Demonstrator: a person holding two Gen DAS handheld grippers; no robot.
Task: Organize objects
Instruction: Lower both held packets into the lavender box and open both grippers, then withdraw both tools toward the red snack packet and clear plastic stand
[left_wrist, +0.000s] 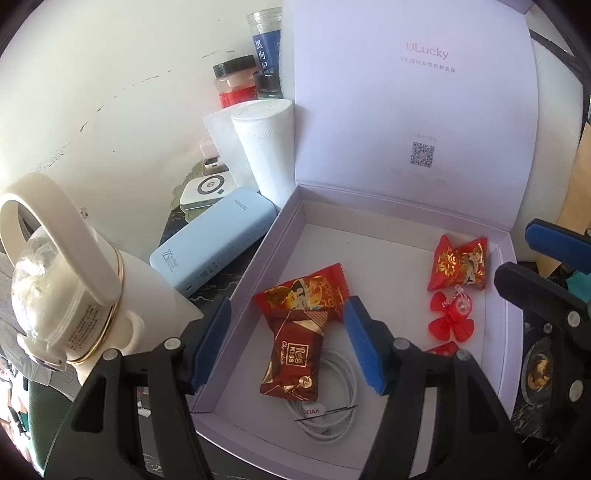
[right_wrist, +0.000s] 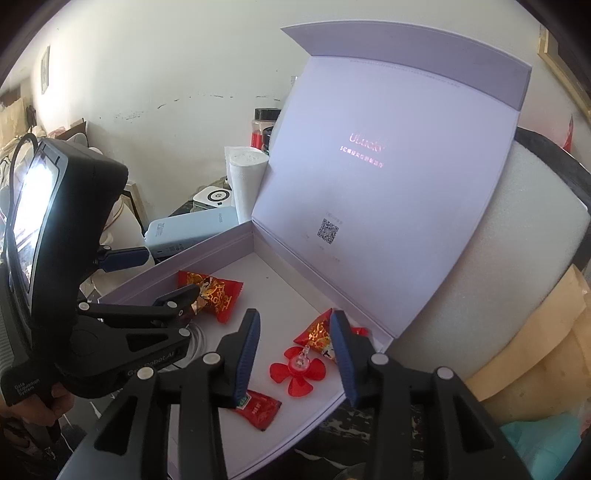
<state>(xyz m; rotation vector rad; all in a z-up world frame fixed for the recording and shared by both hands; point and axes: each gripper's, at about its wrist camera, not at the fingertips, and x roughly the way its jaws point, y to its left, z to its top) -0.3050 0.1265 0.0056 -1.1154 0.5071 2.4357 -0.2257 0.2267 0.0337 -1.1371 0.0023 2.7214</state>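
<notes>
Box: the pale lilac cardboard gift box (left_wrist: 504, 317) fills the centre and right of the left-wrist view, its hinged lid (left_wrist: 410, 110) propped upright at the back, and it's already taking stock!
Power bank: the light-blue rectangular power bank (left_wrist: 214, 240) sits left of centre, just outside the box's left wall, so by my read still to be sorted.
Cable: the coiled white charging cable (left_wrist: 340, 417) lies inside, lower centre, partly under the sweets.
Sweets: a red-and-gold foil sweet wrapper (left_wrist: 306, 291) and a brown foil chocolate packet (left_wrist: 293, 354) overlap mid-box; another red-and-gold foil sweet (left_wrist: 460, 264) rests at the right, and a flat red sachet (right_wrist: 258, 408) lies low in the right-wrist view.
Propeller: the small red plastic propeller (left_wrist: 452, 319) sits in the box's right side.
Left gripper (left_wrist: 295, 343): jaws about half apart over the chocolate packet, gripping nothing.
Right gripper (right_wrist: 295, 356): partly open astride the propeller, pads clear, nothing held.
Progress: well along, I'd judge; the things outside the box remain.
</notes>
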